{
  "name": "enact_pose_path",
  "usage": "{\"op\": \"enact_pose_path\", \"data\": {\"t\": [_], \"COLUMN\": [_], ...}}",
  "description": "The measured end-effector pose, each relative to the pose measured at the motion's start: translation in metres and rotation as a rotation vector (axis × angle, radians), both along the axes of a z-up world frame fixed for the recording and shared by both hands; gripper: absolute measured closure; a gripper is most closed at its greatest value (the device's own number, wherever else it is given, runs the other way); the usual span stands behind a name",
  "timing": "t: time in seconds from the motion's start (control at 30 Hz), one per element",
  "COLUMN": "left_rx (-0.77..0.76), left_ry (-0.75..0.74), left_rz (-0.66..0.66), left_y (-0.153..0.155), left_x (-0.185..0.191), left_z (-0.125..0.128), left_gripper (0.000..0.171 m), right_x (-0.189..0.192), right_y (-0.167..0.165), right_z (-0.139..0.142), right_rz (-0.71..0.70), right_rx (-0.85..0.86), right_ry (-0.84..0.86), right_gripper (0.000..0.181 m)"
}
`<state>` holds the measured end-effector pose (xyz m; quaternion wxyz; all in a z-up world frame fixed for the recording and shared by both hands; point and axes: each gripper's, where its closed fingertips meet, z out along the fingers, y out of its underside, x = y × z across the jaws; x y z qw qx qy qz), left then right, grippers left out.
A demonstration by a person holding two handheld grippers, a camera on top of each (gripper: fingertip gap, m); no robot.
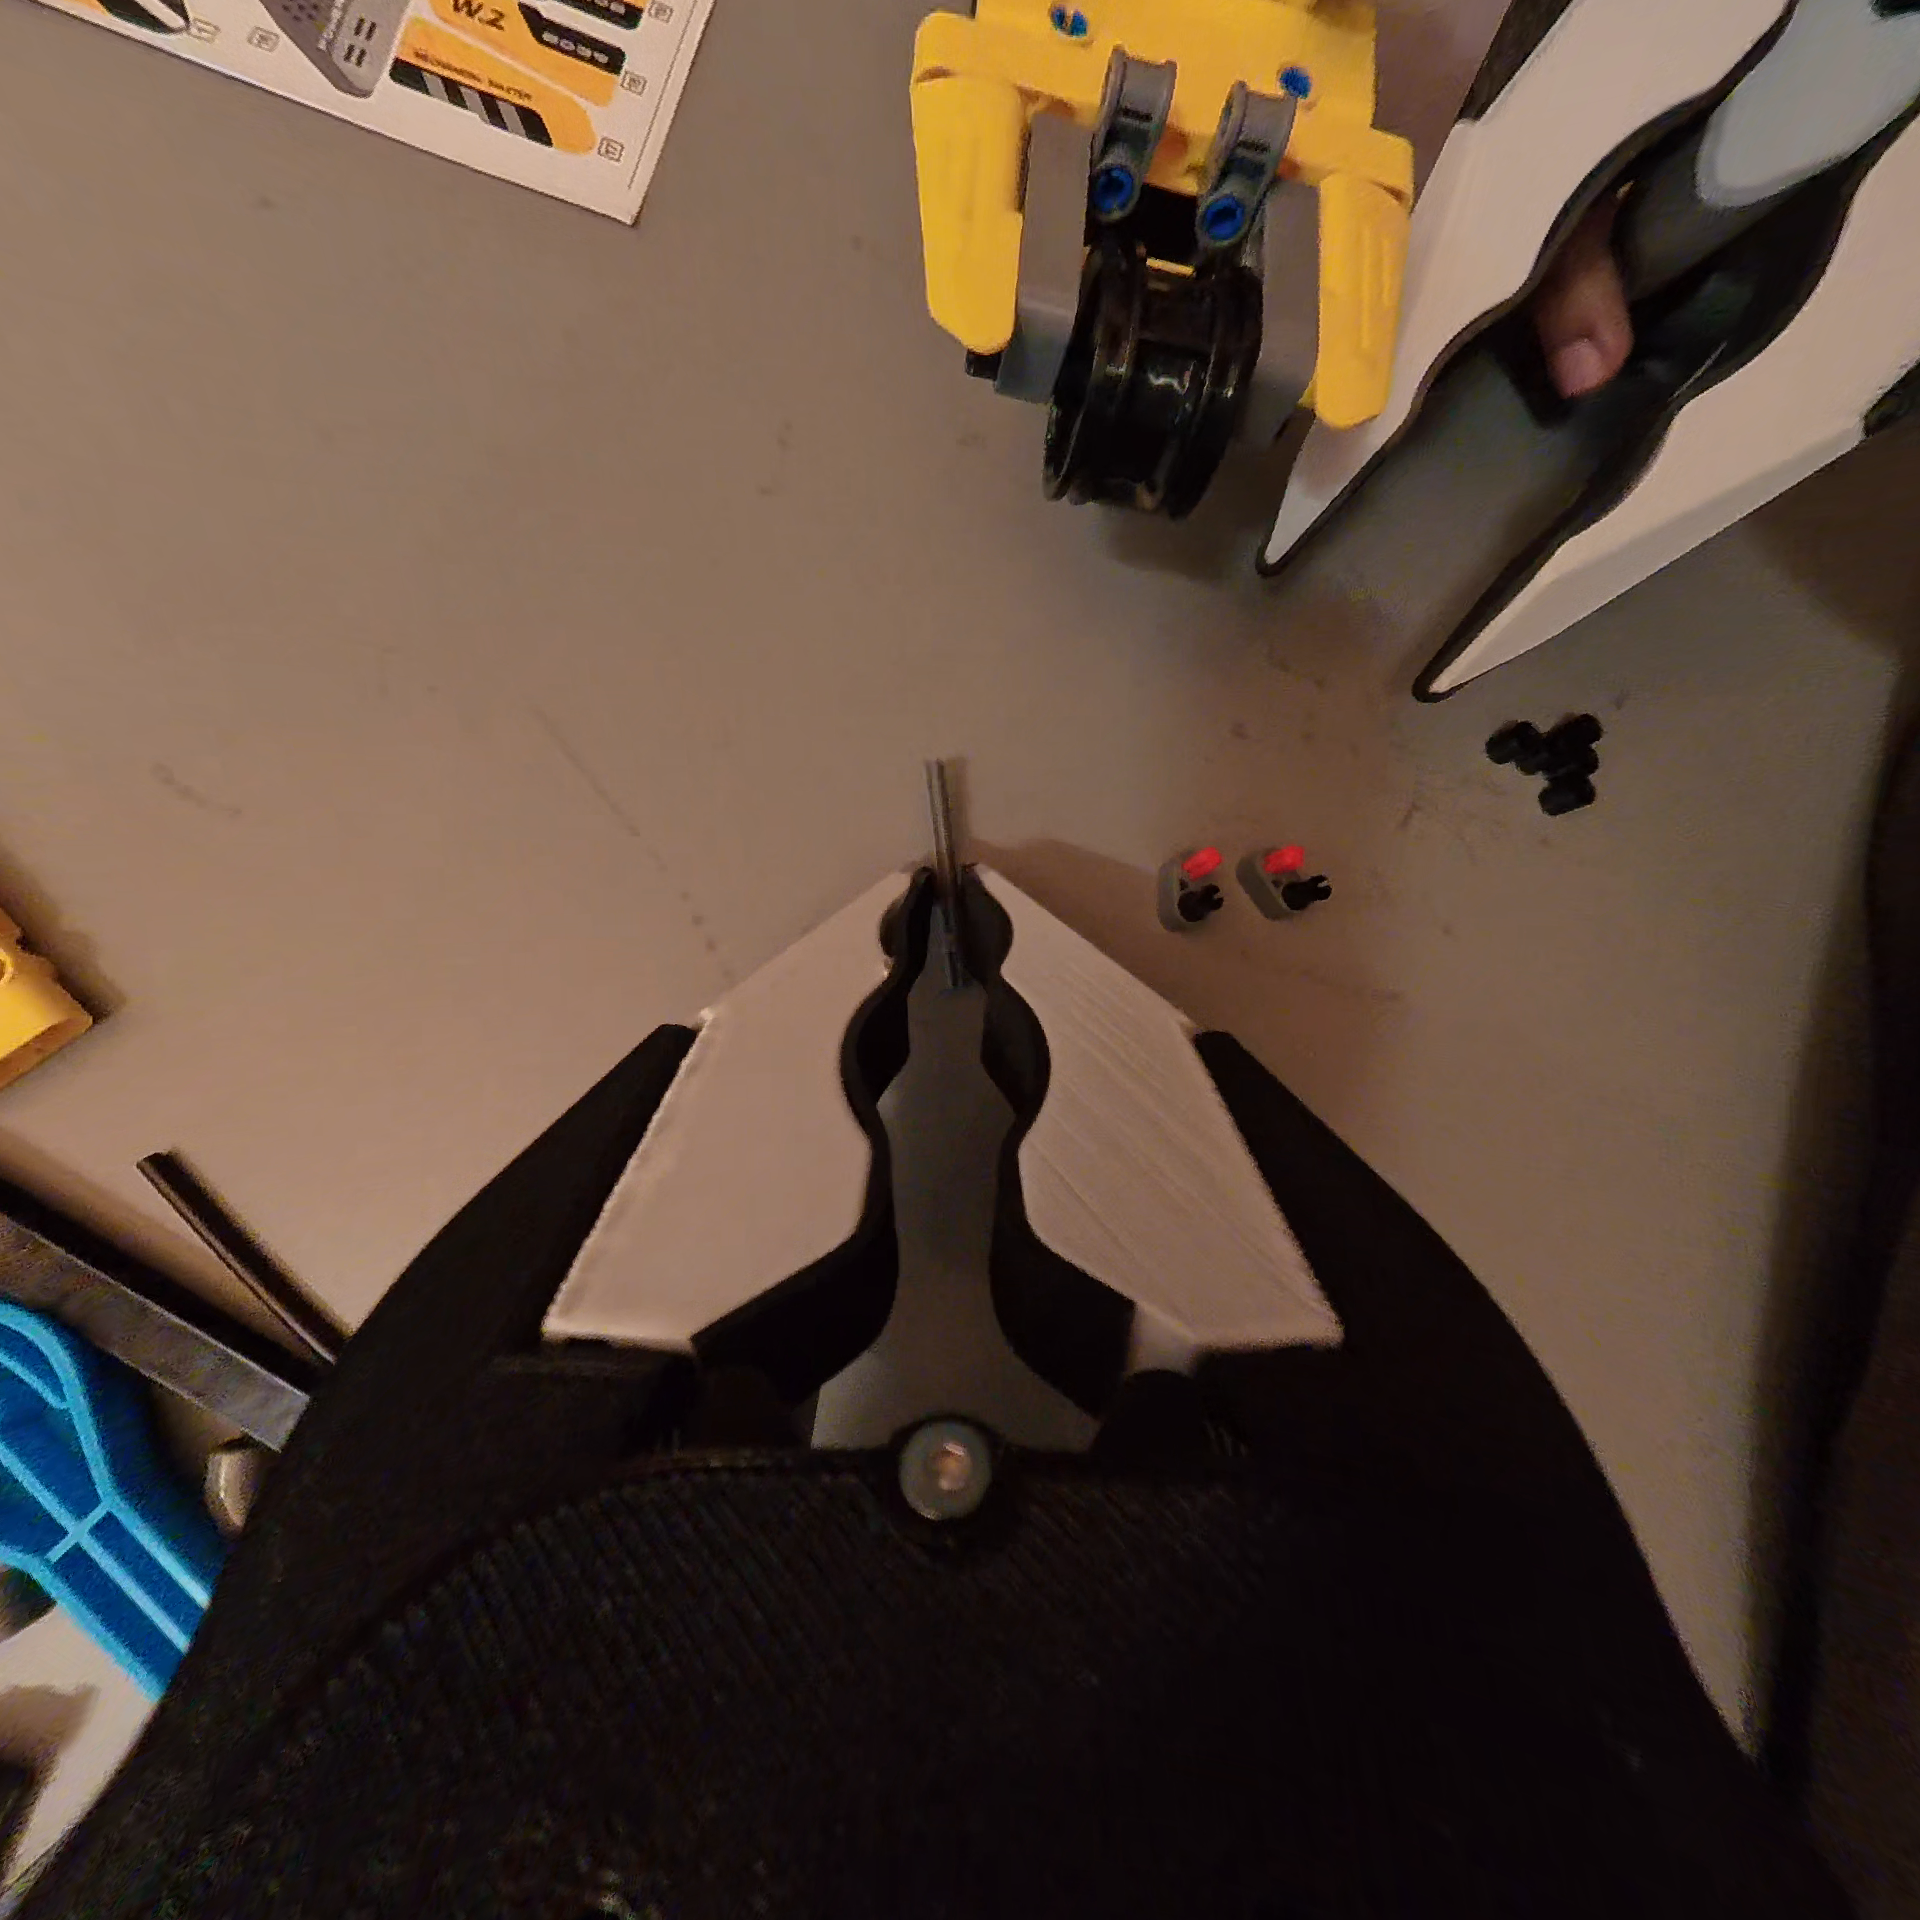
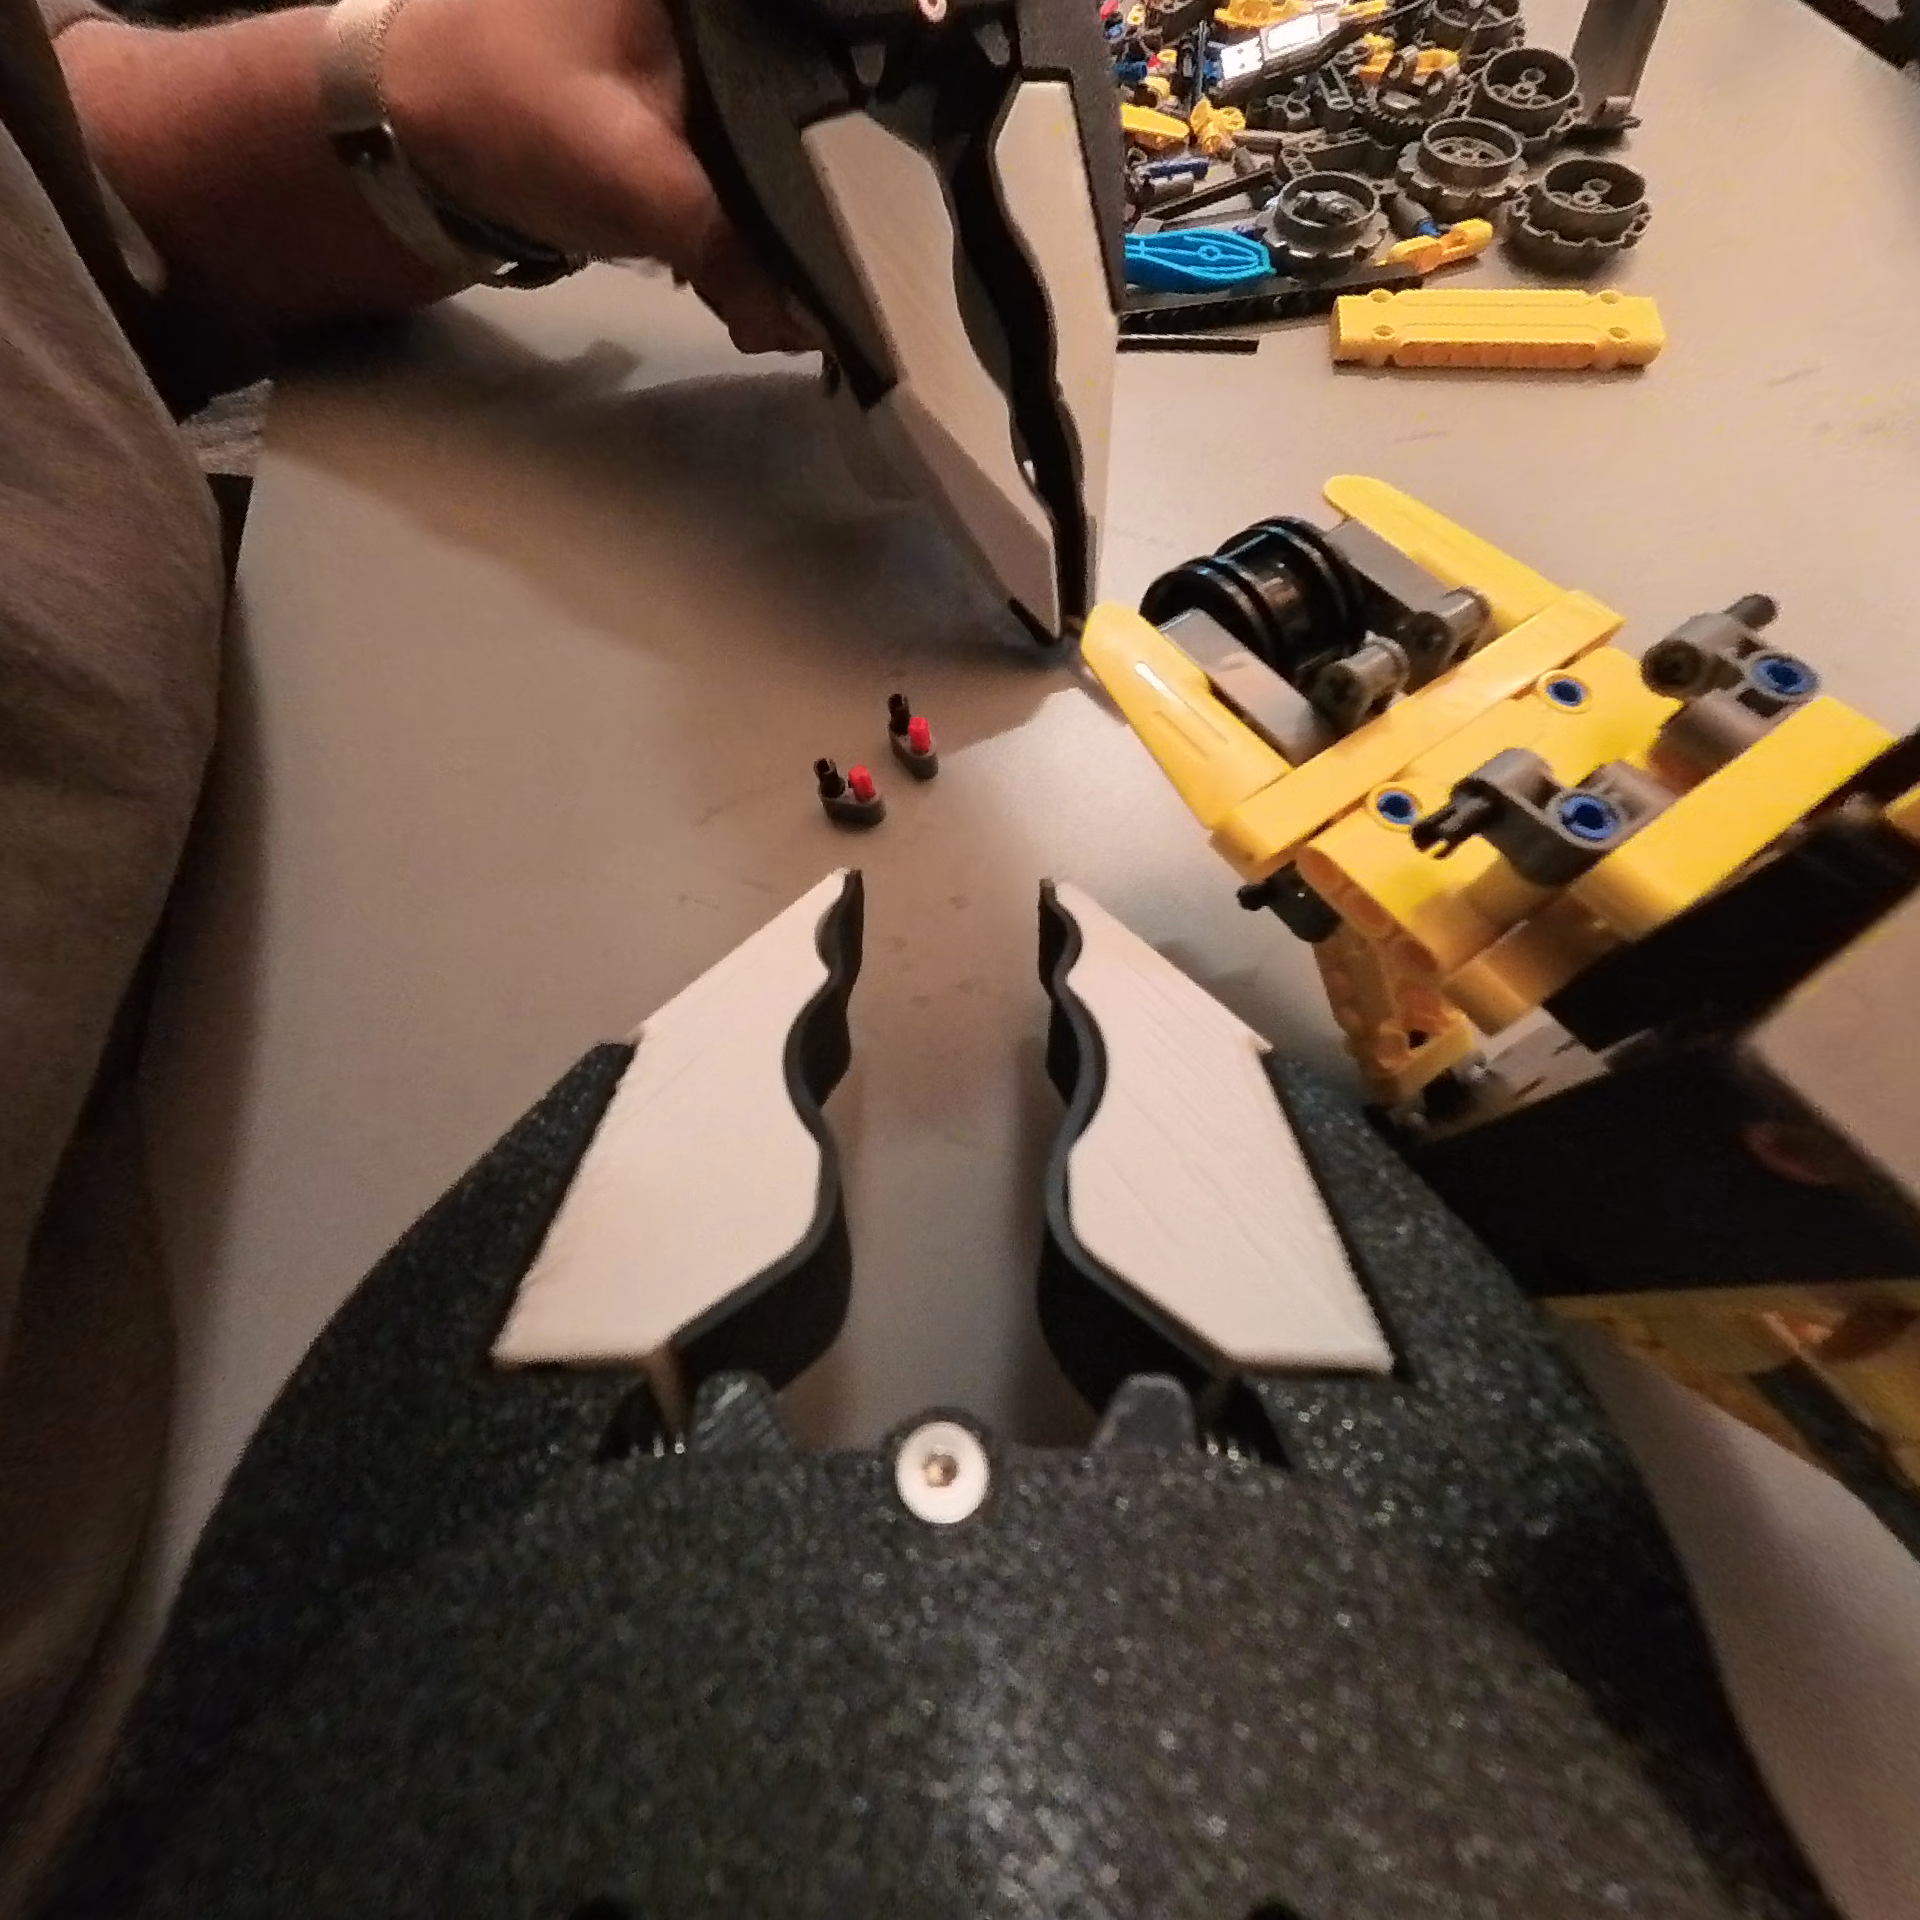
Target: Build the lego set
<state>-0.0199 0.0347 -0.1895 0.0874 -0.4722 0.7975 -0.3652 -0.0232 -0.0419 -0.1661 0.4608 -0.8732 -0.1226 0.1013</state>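
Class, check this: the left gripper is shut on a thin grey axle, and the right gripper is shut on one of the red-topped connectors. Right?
Not quite. The left gripper is shut on the thin grey axle, but the right wrist view shows the right gripper open and empty, the red-topped connectors on the table beyond it.

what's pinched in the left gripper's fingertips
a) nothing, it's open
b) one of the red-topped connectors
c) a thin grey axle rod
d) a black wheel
c: in the left wrist view the left gripper is closed on a thin grey axle rod that sticks out past its tips; the two red-topped connectors lie loose on the table.
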Motion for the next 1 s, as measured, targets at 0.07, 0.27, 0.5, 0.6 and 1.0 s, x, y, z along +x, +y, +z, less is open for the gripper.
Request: {"op": "enact_pose_path", "data": {"t": [0.07,0.27,0.5,0.6,1.0], "left_rx": [-0.045,-0.094,-0.182,-0.154,-0.221], "left_ry": [-0.015,-0.129,-0.24,-0.354,-0.507], "left_rz": [0.002,0.107,0.252,0.352,0.544], "left_y": [0.001,0.034,0.085,0.116,0.19], "left_x": [0.001,0.011,0.016,0.015,-0.006], "left_z": [0.008,0.034,0.054,0.076,0.109], "left_gripper": [0.165,0.164,0.161,0.162,0.16], "right_x": [-0.001,-0.002,0.0,0.001,0.003], "right_y": [0.0,-0.001,-0.005,-0.007,-0.008], "right_z": [0.0,0.003,0.012,0.013,0.027], "right_rz": [0.004,0.007,0.003,-0.003,-0.023], "right_rx": [0.002,0.027,0.065,0.077,0.159], "right_ry": [-0.005,-0.015,0.032,0.029,0.042], "right_gripper": [0.148,0.148,0.148,0.148,0.151]}}
